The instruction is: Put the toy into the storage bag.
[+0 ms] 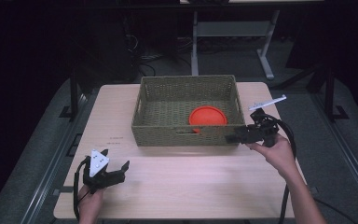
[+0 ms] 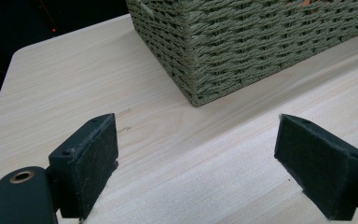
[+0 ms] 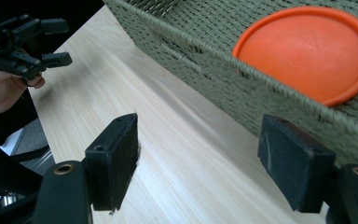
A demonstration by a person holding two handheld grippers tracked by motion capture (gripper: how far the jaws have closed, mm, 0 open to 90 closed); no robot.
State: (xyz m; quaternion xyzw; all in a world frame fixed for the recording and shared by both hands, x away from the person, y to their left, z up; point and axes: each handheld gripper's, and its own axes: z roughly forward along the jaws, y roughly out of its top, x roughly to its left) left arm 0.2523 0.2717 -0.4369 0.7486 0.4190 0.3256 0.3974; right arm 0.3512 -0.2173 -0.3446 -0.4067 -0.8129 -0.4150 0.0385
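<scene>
A woven olive basket (image 1: 168,135) stands at the back middle of the wooden table (image 1: 191,182). An orange round plate (image 1: 208,116) lies inside it, at its front right. My right gripper (image 1: 244,128) hovers at the basket's front right corner, open and holding nothing. In the right gripper view the plate (image 3: 307,51) shows over the basket wall (image 3: 242,88), beyond that gripper (image 3: 200,163). My left gripper (image 1: 115,157) is low at the table's front left, open, with nothing between its jaws. Its own view has this gripper (image 2: 198,158) facing the basket's near corner (image 2: 200,88).
Bare tabletop stretches between the two hands in front of the basket. The other hand and its gripper (image 3: 32,42) show far off in the right gripper view. Dark floor, table legs and cables lie beyond the table's far edge.
</scene>
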